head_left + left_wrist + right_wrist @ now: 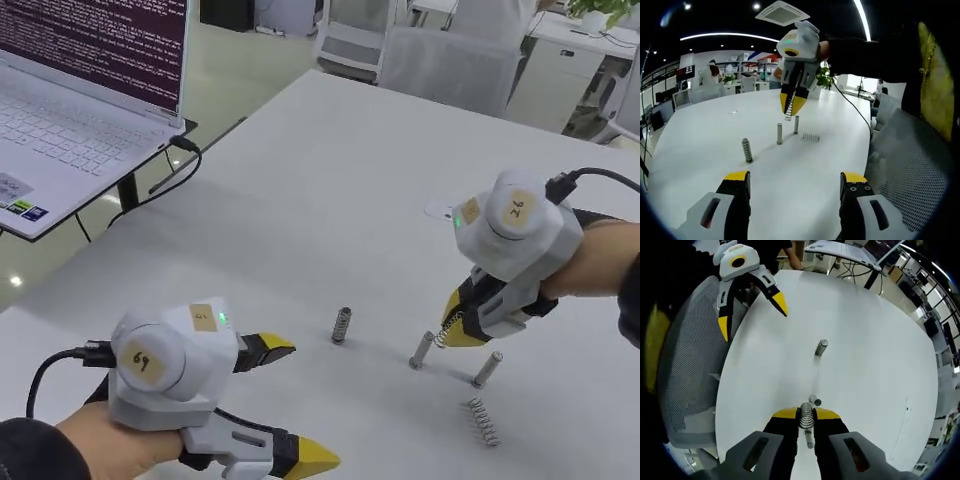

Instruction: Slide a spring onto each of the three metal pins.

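My right tool (452,332) is pinched nearly closed on a small coiled steel spring (806,415). The spring is just beside the top of one bare grey metal pin (421,350); can't tell if they touch. A second bare pin (487,369) stands near it. A loose spring (483,421) lies flat on the white counter (330,180) just beside that one. The third pin (341,325) already wears a spring. My left tool (300,402) is wide open and empty, apart from the pins.
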The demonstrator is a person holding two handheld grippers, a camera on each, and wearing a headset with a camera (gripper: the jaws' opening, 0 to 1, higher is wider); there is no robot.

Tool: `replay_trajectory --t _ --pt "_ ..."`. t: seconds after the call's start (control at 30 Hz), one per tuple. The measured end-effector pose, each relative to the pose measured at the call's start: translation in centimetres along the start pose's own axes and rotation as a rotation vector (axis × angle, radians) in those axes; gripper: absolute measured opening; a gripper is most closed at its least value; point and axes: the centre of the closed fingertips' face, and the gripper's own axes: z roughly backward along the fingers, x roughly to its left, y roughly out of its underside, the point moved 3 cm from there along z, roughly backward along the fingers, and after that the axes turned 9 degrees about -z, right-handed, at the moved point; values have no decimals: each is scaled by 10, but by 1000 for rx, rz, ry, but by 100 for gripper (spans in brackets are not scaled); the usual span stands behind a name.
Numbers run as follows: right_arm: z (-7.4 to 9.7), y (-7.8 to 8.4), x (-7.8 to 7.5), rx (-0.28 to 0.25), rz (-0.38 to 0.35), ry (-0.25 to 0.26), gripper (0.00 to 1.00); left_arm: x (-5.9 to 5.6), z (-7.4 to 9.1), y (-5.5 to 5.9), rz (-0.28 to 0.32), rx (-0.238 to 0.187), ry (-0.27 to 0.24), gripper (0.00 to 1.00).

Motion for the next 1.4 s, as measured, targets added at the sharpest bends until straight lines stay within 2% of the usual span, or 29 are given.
replay_trajectory --t 0.57,1.4 --pt "-7 -2 -12 28 33 -1 8 -1 -2 1 4 0 1 68" --pt "-16 -3 -12 40 38 -40 8 -1 -2 4 14 10 0 66"
